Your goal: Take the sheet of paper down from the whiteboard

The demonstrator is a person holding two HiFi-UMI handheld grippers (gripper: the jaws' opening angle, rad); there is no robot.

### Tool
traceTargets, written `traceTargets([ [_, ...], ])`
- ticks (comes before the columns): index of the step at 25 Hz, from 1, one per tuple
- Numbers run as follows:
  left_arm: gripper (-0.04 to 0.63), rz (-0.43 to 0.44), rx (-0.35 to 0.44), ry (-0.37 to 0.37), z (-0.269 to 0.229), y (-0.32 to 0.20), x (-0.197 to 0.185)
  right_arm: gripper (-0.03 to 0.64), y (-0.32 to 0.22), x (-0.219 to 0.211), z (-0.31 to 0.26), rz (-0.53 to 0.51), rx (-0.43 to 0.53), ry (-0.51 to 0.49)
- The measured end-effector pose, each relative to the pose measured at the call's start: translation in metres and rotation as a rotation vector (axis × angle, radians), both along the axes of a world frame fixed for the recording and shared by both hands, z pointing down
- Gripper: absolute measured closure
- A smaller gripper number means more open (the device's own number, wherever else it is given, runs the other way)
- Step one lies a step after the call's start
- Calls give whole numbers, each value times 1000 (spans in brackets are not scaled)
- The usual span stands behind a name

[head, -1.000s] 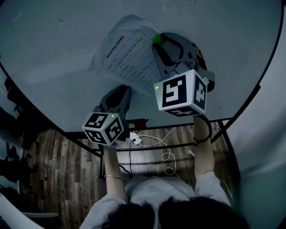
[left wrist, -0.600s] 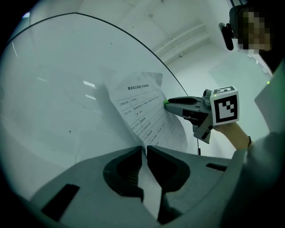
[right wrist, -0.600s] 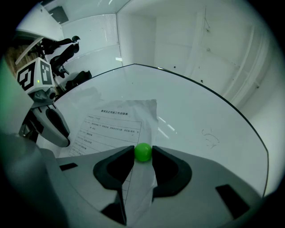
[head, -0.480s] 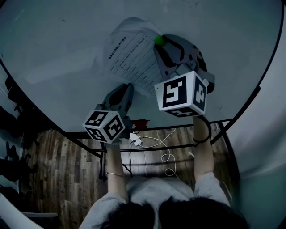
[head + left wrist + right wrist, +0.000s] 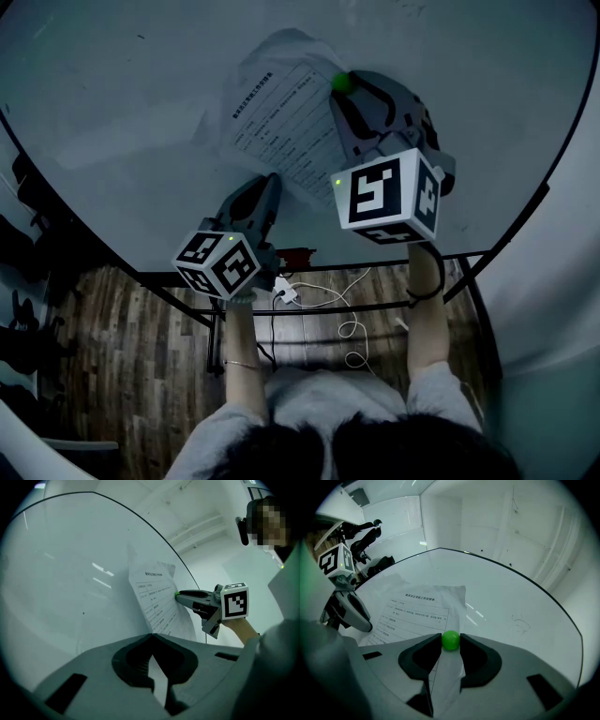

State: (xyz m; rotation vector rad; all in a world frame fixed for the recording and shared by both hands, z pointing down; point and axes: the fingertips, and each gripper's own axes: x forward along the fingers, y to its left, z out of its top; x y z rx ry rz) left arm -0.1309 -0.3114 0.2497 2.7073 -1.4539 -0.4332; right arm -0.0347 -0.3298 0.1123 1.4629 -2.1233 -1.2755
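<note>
A printed sheet of paper [image 5: 281, 117] hangs on the whiteboard [image 5: 131, 94], pinned near its right edge by a green ball magnet [image 5: 341, 82]. My right gripper [image 5: 450, 638] has just been closing its jaws, and they now sit against both sides of the magnet [image 5: 450, 640]. My left gripper [image 5: 151, 635] is at the sheet's lower corner [image 5: 157, 620], its tips together with a sliver of paper between them. In the head view the left gripper [image 5: 272, 181] lies below and left of the right one.
The board's dark lower frame [image 5: 309, 272] runs just under both grippers, with a small red object [image 5: 295, 256] on it. White cables and a plug [image 5: 319, 295] lie on the wooden floor below. Dark equipment [image 5: 23, 244] stands at the left.
The left gripper's marker cube has rolled a little while its tip stayed at the sheet's corner. The right gripper stays at the green magnet.
</note>
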Motion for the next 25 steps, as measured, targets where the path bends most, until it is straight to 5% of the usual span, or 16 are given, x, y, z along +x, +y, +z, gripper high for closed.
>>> traceTargets([
  [25, 591, -15, -7, 8, 0, 4, -5, 495, -7, 6, -2, -21, -35, -53],
])
